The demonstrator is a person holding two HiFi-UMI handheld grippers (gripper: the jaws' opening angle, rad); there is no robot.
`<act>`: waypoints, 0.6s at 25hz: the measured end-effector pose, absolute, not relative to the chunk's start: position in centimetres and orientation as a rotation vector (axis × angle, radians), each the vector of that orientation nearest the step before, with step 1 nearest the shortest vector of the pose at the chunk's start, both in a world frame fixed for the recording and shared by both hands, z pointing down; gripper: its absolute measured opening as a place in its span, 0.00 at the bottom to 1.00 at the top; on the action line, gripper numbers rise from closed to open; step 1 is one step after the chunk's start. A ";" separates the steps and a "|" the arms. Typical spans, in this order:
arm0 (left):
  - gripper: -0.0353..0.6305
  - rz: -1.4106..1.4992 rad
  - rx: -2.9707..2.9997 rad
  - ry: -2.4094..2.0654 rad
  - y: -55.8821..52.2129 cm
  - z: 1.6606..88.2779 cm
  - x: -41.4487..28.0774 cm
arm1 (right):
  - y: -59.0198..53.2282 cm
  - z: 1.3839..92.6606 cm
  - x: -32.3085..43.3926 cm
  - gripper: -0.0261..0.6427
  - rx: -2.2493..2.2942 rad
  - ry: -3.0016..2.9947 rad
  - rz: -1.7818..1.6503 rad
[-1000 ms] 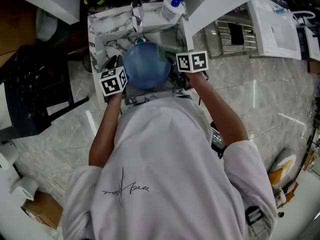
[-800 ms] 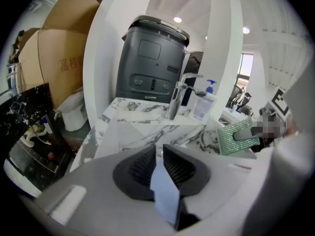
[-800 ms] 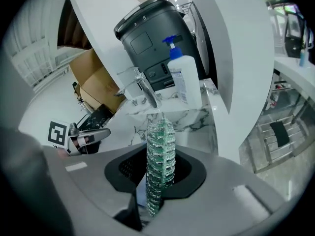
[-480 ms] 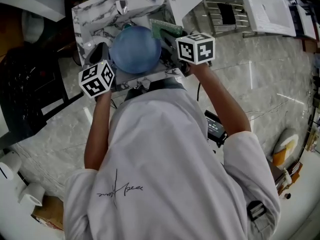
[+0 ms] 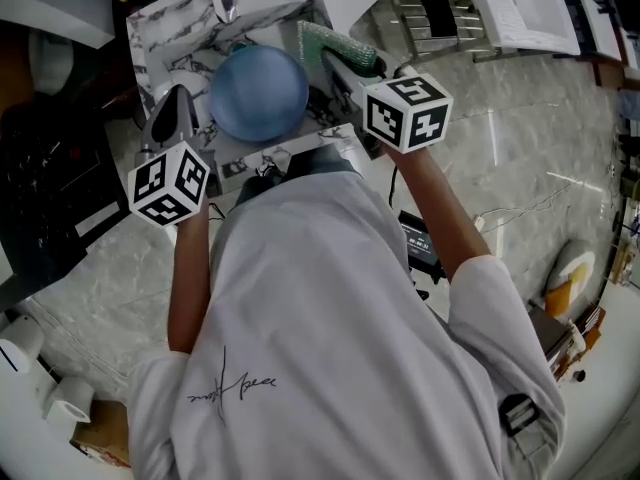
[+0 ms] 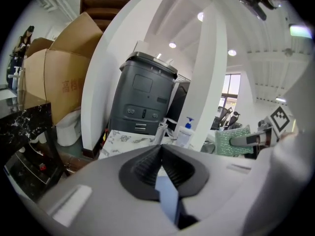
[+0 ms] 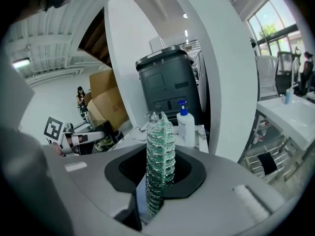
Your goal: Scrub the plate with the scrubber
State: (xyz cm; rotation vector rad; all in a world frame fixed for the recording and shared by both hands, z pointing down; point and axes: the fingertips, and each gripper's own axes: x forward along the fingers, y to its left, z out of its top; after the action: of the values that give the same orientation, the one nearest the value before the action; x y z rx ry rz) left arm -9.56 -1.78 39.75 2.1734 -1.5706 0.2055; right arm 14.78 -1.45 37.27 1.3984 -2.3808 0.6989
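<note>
Blue and round, the plate [image 5: 258, 93] sits at the upper centre of our head view, over the marble-patterned sink [image 5: 170, 43]. Our left gripper [image 5: 172, 108] is at its left rim, and our right gripper [image 5: 345, 68], upper right, carries the green mesh scrubber [image 5: 338, 43]. In the left gripper view, the jaws, just now closing, pinch the plate's blue edge. In the right gripper view, the jaws clamp the scrubber upright at frame centre.

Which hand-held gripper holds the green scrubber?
The right hand-held gripper, jaws pinching the scrubber. The left gripper, jaws just closing further, grips the blue plate.
</note>
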 end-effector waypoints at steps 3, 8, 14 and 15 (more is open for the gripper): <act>0.13 0.187 2.216 -1.569 -1.1 37.9 -9.0 | -0.7 35.4 14.5 0.14 1.409 -2.412 0.626; 0.13 0.161 2.255 -1.576 0.1 35.1 -8.8 | 0.7 32.3 14.5 0.14 1.452 -2.468 0.566; 0.13 0.152 2.314 -1.640 1.7 31.8 -9.6 | 2.8 28.7 15.1 0.14 1.521 -2.510 0.497; 0.13 0.153 2.318 -1.648 2.1 31.5 -9.8 | 3.1 28.3 15.1 0.14 1.519 -2.516 0.486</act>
State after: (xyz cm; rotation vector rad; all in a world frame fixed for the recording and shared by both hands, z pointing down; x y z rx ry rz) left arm -9.80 2.09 31.49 2.3181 -1.6483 0.1530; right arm 15.08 3.14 28.35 1.5191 -2.5160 0.4863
